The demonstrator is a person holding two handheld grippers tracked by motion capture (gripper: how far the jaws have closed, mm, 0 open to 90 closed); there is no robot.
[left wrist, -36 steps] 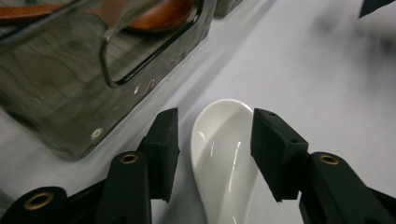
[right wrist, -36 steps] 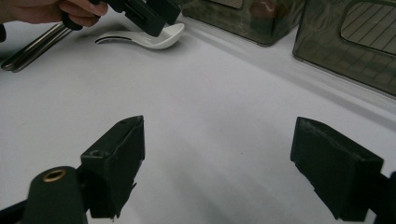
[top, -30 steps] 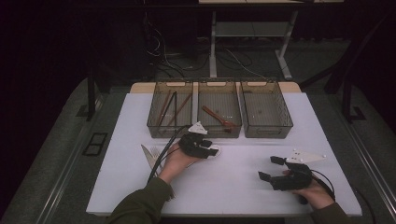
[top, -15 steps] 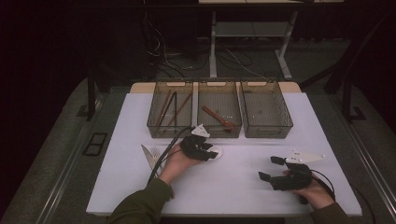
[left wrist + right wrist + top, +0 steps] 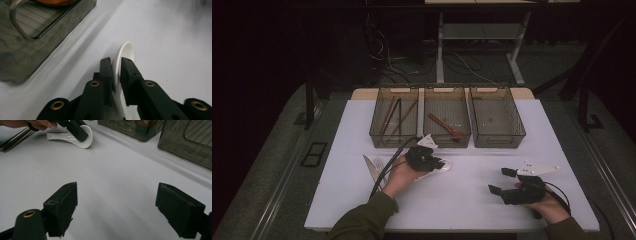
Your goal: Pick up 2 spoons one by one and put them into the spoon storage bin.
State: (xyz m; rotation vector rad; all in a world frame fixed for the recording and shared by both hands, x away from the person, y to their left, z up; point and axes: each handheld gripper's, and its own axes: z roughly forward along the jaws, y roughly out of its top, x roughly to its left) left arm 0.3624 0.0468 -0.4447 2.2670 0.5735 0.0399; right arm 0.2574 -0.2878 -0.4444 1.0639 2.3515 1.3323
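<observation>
A white spoon (image 5: 444, 165) lies on the white table (image 5: 462, 200) just in front of the middle bin. My left gripper (image 5: 437, 162) is over it. In the left gripper view the jaws have just been closing and the two pads now press on the spoon's (image 5: 126, 50) rim, one on each side, at my left gripper (image 5: 116, 61). The right gripper view shows the spoon's handle (image 5: 60, 136) flat on the table under the left gripper (image 5: 80, 133). My right gripper (image 5: 498, 180) rests at the front right, open, with nothing between its jaws (image 5: 117, 188).
Three smoky plastic bins stand in a row at the back: the left bin (image 5: 377, 134) holds dark and brown sticks, the middle bin (image 5: 447, 139) a brown spoon (image 5: 446, 125), and the right bin (image 5: 499, 140) stands beside it. White cutlery (image 5: 371, 165) lies left of the left hand.
The left gripper's jaws have closed in on the white spoon. Both hands have stayed where they were.
</observation>
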